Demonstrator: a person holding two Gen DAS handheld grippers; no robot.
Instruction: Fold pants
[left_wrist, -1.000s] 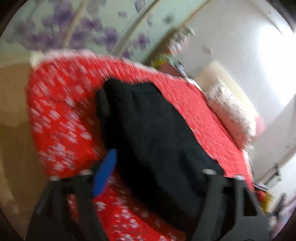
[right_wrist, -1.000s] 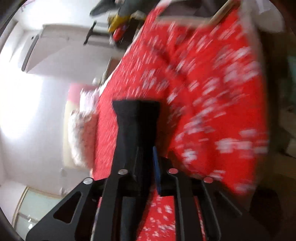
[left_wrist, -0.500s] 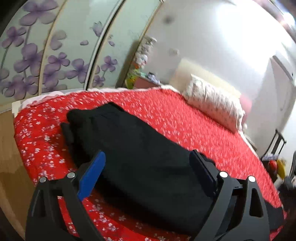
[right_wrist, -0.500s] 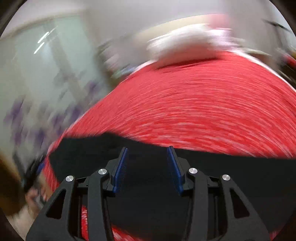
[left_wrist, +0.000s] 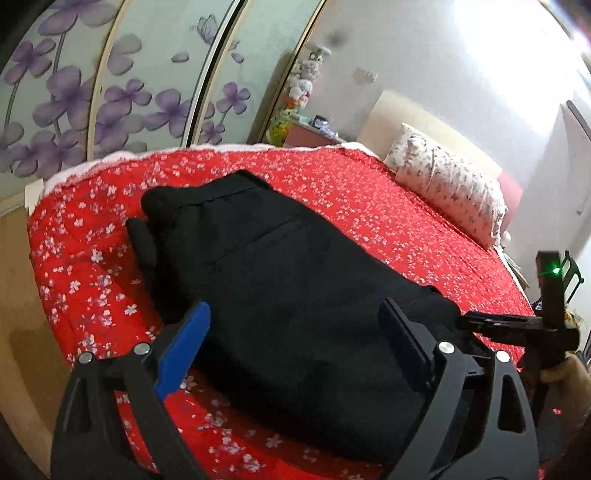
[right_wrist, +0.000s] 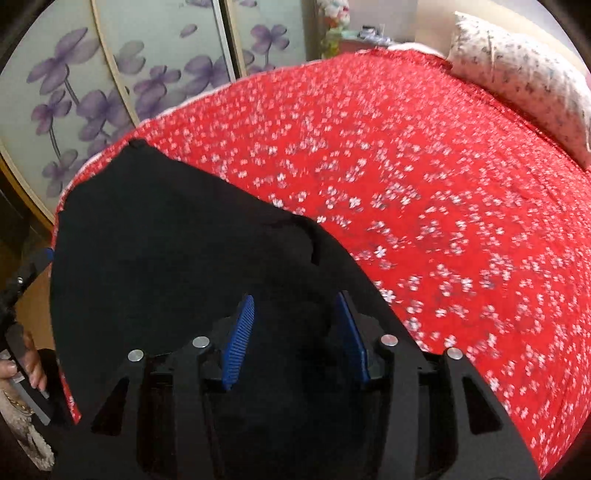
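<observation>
Black pants (left_wrist: 280, 280) lie folded in a long bundle on the red flowered bedspread (left_wrist: 369, 206), near the bed's front corner. My left gripper (left_wrist: 295, 314) is open wide, its blue pads (left_wrist: 184, 343) low over the near end of the pants, holding nothing. My right gripper (right_wrist: 295, 310) is open with its blue pads (right_wrist: 238, 339) just above the black cloth (right_wrist: 166, 258), holding nothing. The right gripper also shows at the right edge of the left wrist view (left_wrist: 517, 328), at the pants' other end.
A flowered pillow (left_wrist: 450, 188) lies at the head of the bed. Sliding wardrobe doors with purple flowers (left_wrist: 110, 92) stand behind the bed. A nightstand with small items (left_wrist: 306, 129) is in the corner. Wooden floor (left_wrist: 14, 295) lies to the left.
The right gripper let go of the black pants and opened, then swung round to face along the bed. The left gripper stayed open and steadied over the pants.
</observation>
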